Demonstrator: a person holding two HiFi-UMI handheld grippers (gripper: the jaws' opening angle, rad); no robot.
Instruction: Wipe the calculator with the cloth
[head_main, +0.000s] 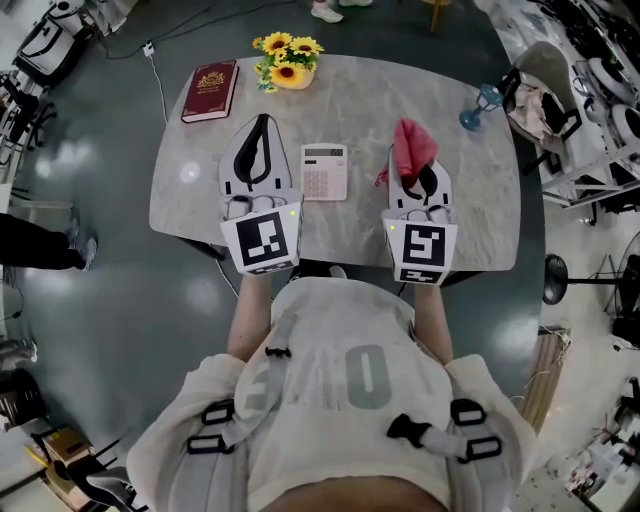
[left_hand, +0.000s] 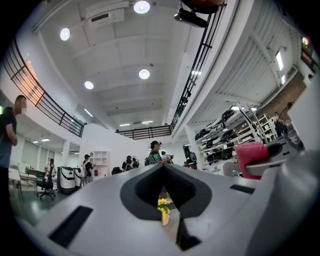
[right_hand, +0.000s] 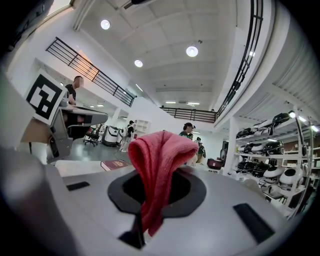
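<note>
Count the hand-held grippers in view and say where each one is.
2. The left hand-held gripper is left of the calculator, shut and empty. The right hand-held gripper is right of it, shut on the red cloth. None seems hidden.

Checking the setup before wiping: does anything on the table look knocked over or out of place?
Nothing stands out. The white calculator lies flat and square on the grey marble table, the sunflower pot stands upright, and the right gripper pinches the pink cloth.
</note>
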